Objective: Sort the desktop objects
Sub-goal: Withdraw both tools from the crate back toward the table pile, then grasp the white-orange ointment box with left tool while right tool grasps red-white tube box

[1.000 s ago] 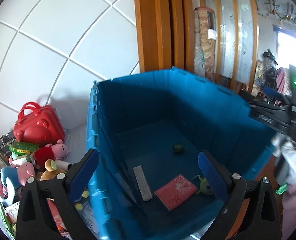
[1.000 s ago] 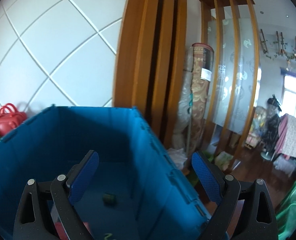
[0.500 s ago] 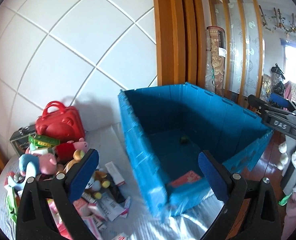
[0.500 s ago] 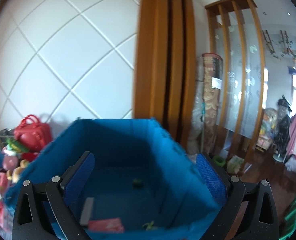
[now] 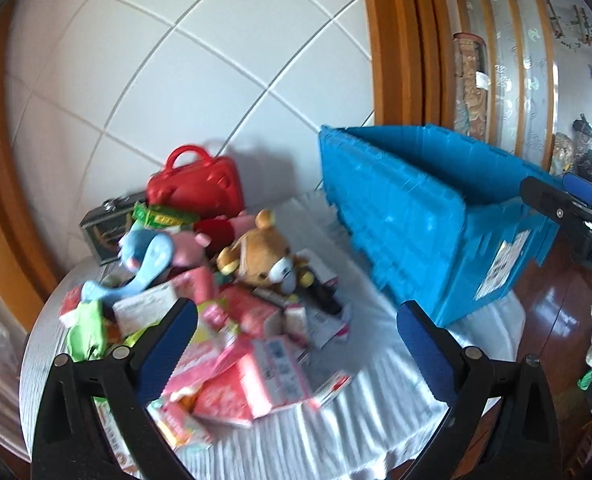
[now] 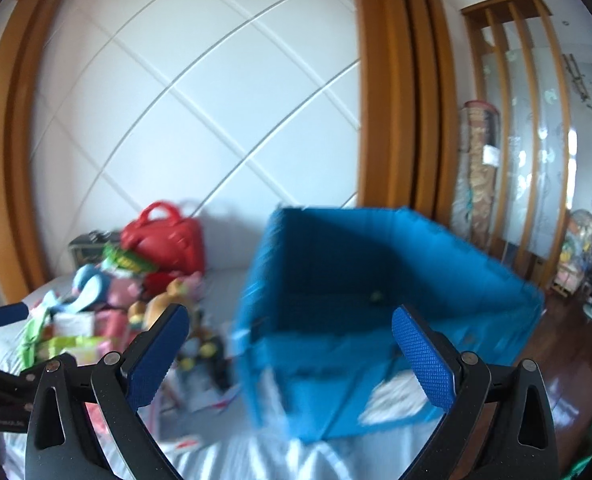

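Both tools, left tool (image 5: 296,334) and right tool (image 6: 289,336), spread and empty, face the toy pile (image 5: 231,280) beside the blue crate (image 5: 428,220); the next move calls for choosing one item to pinch.

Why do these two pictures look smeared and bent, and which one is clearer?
Left wrist view: clearer; the brown teddy bear is readable, though the pink boxes near the lens smear. Right wrist view: heavy motion blur on the blue crate and toys. Both: fisheye lenses bow the wall lines and darken the corners.
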Demonstrator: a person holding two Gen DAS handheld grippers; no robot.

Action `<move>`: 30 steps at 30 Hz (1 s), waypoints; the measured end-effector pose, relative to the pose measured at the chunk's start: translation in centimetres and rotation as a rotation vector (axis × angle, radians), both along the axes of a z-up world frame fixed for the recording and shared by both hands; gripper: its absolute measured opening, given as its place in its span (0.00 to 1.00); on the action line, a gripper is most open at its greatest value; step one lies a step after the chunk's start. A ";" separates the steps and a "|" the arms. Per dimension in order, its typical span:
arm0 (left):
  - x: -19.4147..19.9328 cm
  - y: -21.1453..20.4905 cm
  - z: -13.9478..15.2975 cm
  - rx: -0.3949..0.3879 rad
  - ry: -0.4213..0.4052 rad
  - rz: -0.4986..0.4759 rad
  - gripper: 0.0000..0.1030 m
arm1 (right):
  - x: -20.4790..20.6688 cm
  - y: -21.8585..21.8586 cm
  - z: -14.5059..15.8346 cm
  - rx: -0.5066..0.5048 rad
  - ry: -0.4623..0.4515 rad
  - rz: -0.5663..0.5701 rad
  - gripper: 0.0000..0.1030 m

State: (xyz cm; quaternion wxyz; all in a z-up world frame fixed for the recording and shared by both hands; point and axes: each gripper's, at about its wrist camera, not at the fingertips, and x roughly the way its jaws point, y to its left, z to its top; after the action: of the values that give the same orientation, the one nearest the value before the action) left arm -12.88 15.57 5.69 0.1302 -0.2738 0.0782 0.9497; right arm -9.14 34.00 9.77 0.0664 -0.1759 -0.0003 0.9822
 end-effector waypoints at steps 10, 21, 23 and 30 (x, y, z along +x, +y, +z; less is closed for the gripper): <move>2.6 -10.4 -5.4 0.000 -0.128 0.115 0.98 | 1.6 -8.3 -5.4 -0.034 -0.133 0.044 1.00; 3.7 -19.7 -11.9 0.018 -0.230 0.289 0.98 | 0.2 -11.8 -10.8 -0.025 -0.291 0.064 1.00; 3.2 -22.1 -13.9 0.026 -0.276 0.339 0.98 | -0.5 -11.9 -12.2 -0.026 -0.331 0.067 1.00; 0.8 -28.3 -19.7 0.059 -0.416 0.483 0.98 | -3.1 -10.4 -17.8 -0.053 -0.476 0.054 1.00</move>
State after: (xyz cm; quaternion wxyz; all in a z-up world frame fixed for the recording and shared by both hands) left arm -12.08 -12.78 -14.03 -0.0777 -0.4688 -0.0450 0.8787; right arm -12.21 23.57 -8.04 0.0333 -0.4040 0.0052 0.9141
